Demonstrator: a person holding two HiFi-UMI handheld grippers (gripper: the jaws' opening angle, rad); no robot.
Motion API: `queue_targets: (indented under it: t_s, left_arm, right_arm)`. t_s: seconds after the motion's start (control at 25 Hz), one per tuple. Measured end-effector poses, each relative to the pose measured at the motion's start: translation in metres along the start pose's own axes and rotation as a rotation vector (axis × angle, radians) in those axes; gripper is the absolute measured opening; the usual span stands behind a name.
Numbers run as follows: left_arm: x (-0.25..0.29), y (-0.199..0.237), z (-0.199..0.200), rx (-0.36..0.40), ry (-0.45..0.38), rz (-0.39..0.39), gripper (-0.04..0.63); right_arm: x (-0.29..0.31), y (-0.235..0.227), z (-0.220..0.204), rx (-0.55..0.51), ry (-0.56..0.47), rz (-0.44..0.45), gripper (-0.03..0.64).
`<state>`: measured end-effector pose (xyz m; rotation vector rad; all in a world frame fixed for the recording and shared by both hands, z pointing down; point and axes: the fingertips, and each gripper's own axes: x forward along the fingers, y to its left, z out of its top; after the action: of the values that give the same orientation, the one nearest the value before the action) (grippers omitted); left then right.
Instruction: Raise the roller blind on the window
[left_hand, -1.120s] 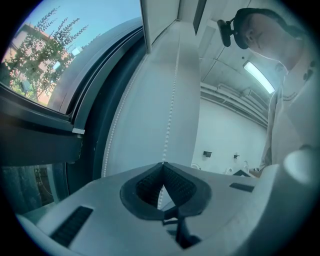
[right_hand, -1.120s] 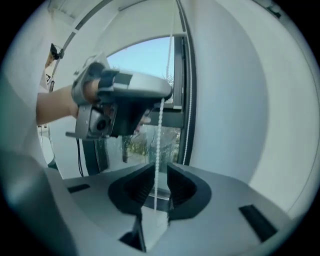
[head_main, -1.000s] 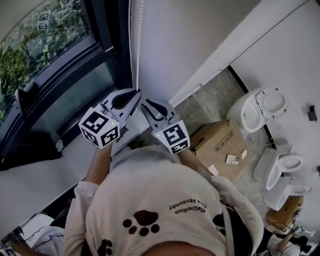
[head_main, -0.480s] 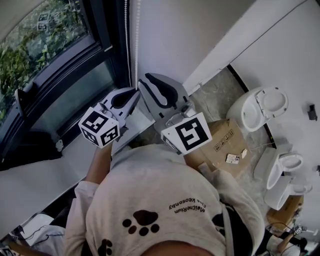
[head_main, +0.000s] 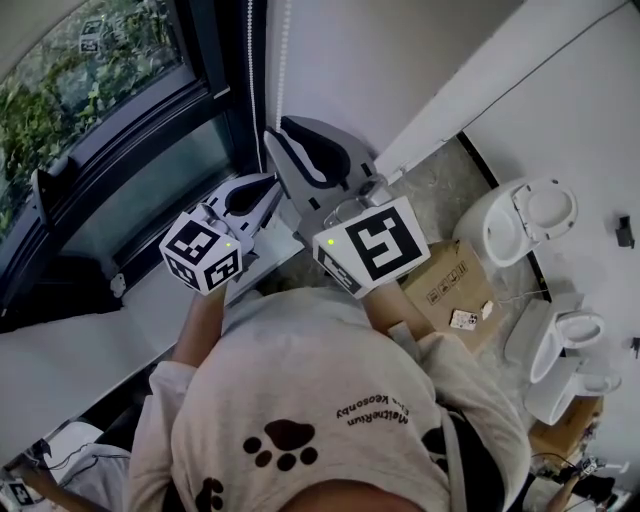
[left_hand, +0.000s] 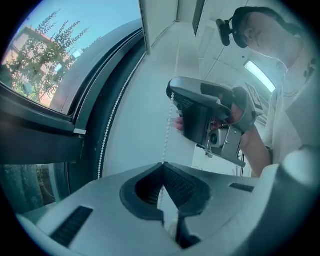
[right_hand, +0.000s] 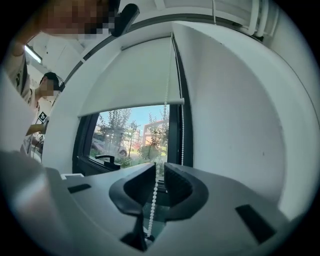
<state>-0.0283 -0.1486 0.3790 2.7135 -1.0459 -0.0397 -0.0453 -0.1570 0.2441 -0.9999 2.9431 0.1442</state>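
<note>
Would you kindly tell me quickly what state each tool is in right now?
Left tool: closed on the white beaded blind cord.
Right tool: open, the cord running between its jaws, not gripped.

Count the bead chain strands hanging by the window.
2. One strand runs up from the shut left gripper and between the right gripper's jaws; the other strand hangs free along the dark window frame.

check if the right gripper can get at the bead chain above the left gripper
Probably yes: the right gripper has its jaws apart with the bead chain running between them, nothing in the way. The left gripper, lower down, is shut on the same chain.
</note>
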Motion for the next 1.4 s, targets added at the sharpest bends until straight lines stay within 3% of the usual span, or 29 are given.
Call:
queue_targets:
  t_s: [0.16, 0.52, 1.4]
  left_arm:
    - [0.000, 0.000, 0.001, -0.001, -0.002, 0.003, 0.008]
    - [0.001, -0.001, -0.005, 0.013, 0.006, 0.003, 0.008]
    - [-0.002, 0.020, -0.105, -0.019, 0.134, 0.077, 0.008]
  right_arm:
    - [0.003, 0.001, 0.003, 0.005, 0.005, 0.004, 0.015]
    - [-0.003, -0.001, -0.003, -0.003, -0.025, -0.036, 0.011]
    - [-0.009, 0.009, -0.105, 0.017, 0.097, -0.068, 0.011]
